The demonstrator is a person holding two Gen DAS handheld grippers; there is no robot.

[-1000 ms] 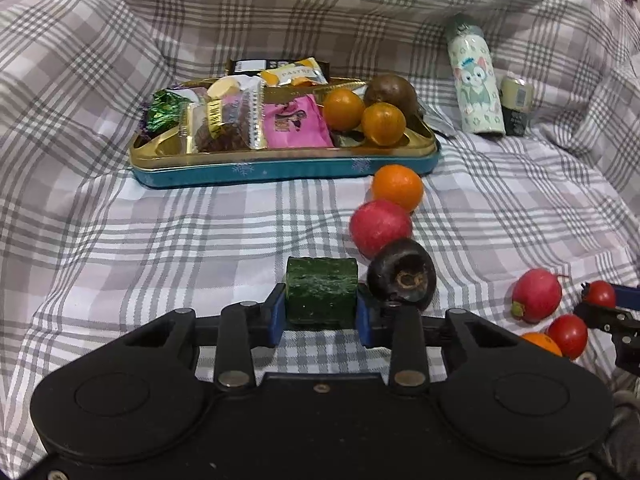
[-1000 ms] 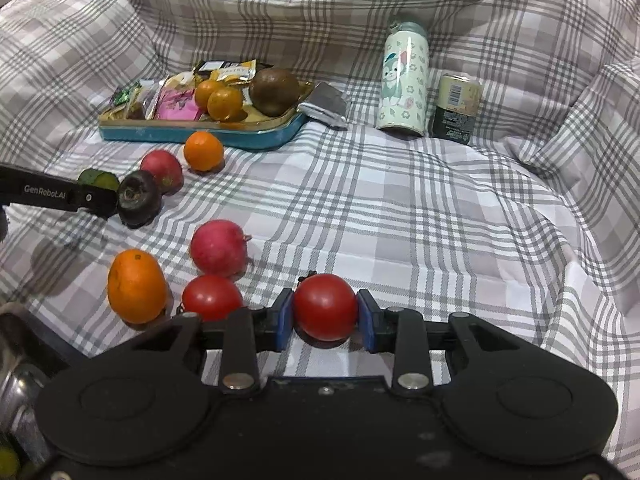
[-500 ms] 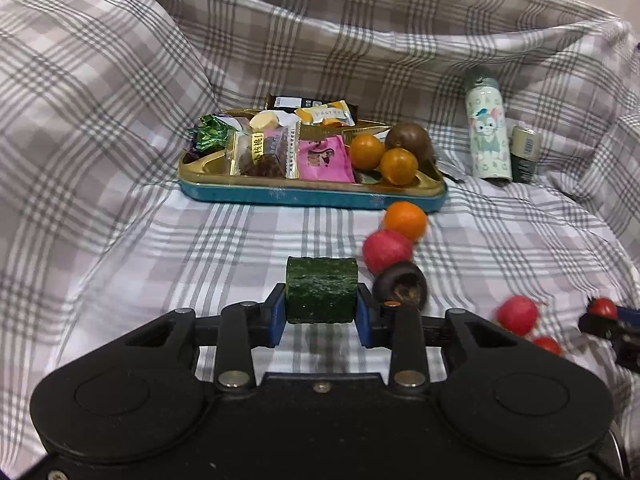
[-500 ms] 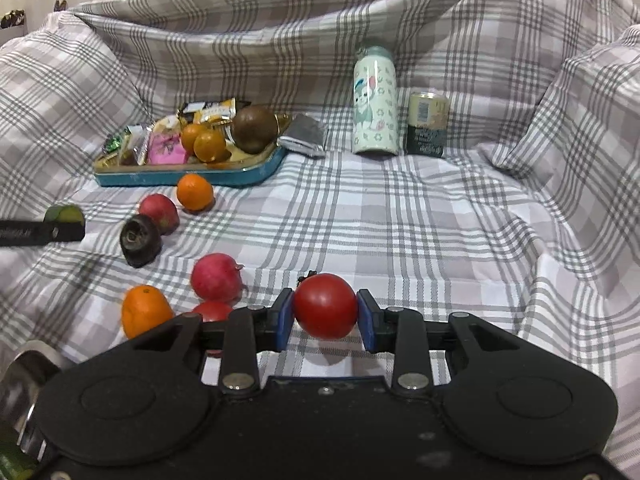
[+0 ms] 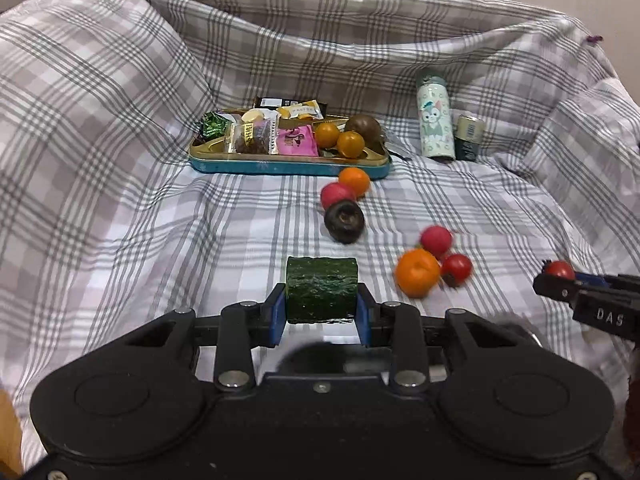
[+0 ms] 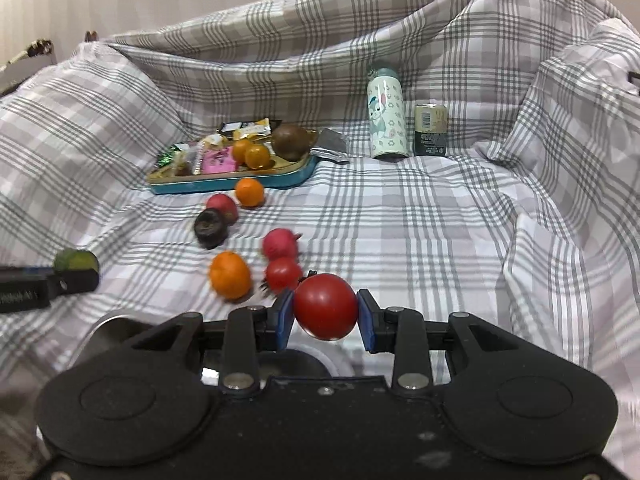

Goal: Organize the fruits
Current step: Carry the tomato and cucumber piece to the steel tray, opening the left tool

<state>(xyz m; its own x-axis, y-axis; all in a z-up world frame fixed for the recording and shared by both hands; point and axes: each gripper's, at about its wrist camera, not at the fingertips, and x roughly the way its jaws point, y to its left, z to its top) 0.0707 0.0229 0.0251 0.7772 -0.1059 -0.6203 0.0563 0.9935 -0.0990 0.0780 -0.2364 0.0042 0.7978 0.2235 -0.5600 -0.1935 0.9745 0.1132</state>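
We hold both loads lifted above the checked cloth (image 5: 120,220): left gripper (image 5: 321,312) fingers clenched on a cucumber piece (image 5: 321,294), right gripper (image 6: 325,314) fingers on a tomato (image 6: 325,306), likely for sorting; other fruit lies loose near the tray (image 5: 288,169).

- The left gripper (image 5: 321,312) has lifted and pulled back with its cucumber chunk (image 5: 321,290) — the tin tray (image 5: 288,168) and dark fruit (image 5: 344,221) now sit farther off.
- The right gripper (image 6: 325,316) has risen with the tomato (image 6: 325,306) — a metal bowl rim (image 6: 116,322) now shows below it.
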